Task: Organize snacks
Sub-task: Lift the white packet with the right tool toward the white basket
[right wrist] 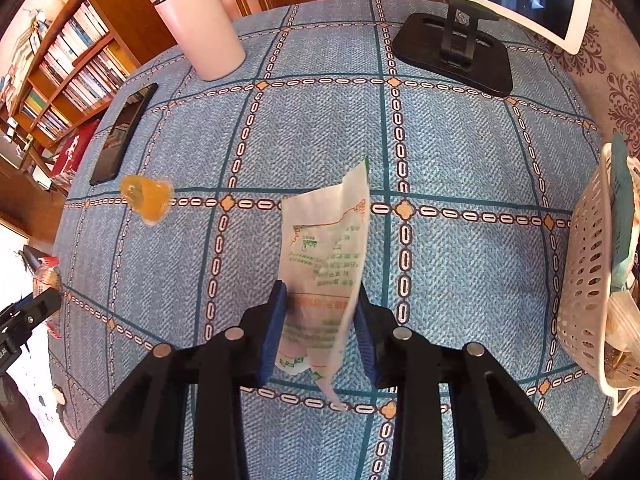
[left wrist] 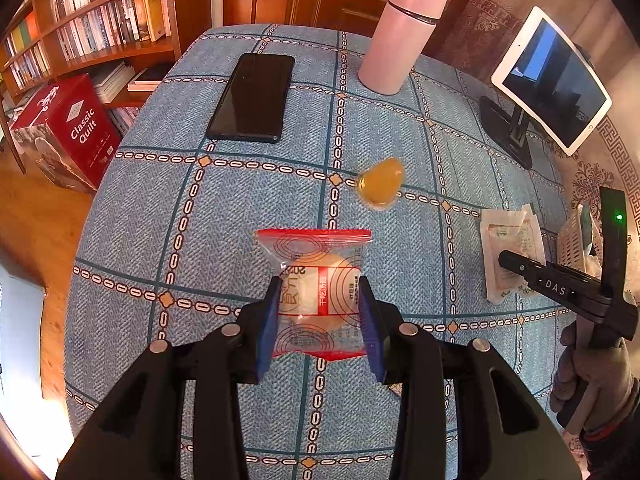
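The left gripper [left wrist: 318,306] has its jaws closed partway around the red-edged cake packet [left wrist: 316,292], which looks light, with crinkly, slippery film over a soft, crushable round cake, so the hold belongs across the cake's middle, gently. The right gripper [right wrist: 320,312] has its jaws pinched on the white-and-green sachet [right wrist: 326,264], thin and floppy, apparently lifted off the cloth, best held low on its body, with the white basket [right wrist: 588,264] at its 3 o'clock. An orange jelly cup [left wrist: 380,182] sits at 1 o'clock of the packet on the blue checked tabletop [left wrist: 160,208], in a room with bookshelves [left wrist: 92,24].
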Action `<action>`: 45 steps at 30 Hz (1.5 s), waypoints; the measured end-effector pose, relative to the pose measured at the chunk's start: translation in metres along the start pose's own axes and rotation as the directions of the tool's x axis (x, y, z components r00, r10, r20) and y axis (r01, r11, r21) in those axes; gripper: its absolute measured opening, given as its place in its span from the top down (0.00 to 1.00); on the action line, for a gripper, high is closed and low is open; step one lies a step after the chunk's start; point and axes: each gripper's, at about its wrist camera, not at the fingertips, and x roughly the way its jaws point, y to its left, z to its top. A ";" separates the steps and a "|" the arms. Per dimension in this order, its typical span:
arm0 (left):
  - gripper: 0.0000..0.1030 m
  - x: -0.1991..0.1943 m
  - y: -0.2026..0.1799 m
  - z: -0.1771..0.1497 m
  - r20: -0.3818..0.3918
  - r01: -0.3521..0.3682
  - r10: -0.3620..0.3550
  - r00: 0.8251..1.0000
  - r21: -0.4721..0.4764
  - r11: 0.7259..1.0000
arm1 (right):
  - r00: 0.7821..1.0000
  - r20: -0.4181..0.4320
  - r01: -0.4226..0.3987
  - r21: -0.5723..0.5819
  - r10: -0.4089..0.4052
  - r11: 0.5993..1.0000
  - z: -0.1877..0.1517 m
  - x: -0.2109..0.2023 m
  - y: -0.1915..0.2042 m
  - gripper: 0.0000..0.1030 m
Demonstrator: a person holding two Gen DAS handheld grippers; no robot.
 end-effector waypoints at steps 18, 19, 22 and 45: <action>0.63 -0.010 -0.021 -0.010 0.007 -0.022 0.022 1.000 0.008 1.000 | 0.996 -0.024 0.078 -0.131 -0.081 0.988 -0.011 0.018 0.023 0.59; 0.63 -0.011 -0.021 -0.010 0.009 -0.026 0.026 1.000 0.005 1.000 | 0.997 -0.023 0.076 -0.134 -0.080 0.988 -0.012 0.016 0.023 0.60; 0.63 -0.015 -0.023 -0.011 0.016 -0.032 0.032 0.999 -0.001 0.999 | 0.999 -0.014 0.042 -0.118 -0.044 0.992 -0.016 0.004 0.018 0.60; 0.63 -0.027 -0.101 -0.021 0.035 0.009 -0.012 0.999 0.087 0.996 | 0.994 -0.035 -0.109 -0.019 0.108 0.994 -0.041 -0.024 -0.037 0.33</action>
